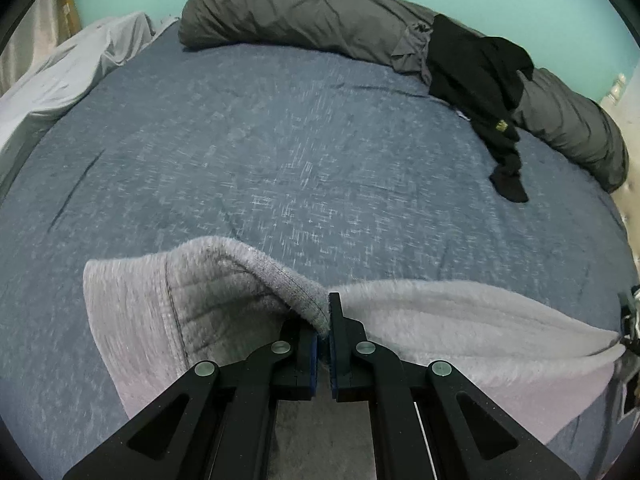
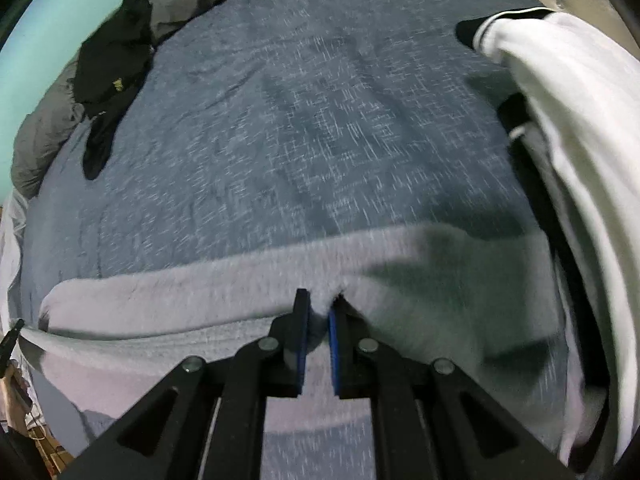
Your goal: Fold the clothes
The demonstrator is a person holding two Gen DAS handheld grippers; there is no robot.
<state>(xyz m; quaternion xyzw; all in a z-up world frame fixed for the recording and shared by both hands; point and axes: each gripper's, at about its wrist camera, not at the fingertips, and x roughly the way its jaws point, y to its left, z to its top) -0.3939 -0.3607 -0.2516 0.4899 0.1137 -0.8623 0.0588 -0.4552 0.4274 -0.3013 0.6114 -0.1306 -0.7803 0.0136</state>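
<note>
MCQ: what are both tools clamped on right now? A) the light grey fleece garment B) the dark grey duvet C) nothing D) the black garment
A: the left tool and the right tool each pinch an edge of the light grey fleece garment, which spans between them over the blue bedspread.

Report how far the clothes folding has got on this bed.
Done: nothing looks folded yet. In hand: the left gripper and right gripper each pinch an edge of the grey fleece garment, stretched between them over the blue bedspread. Left: that garment's folds, plus the black garment and the white garment, both still lying crumpled.
</note>
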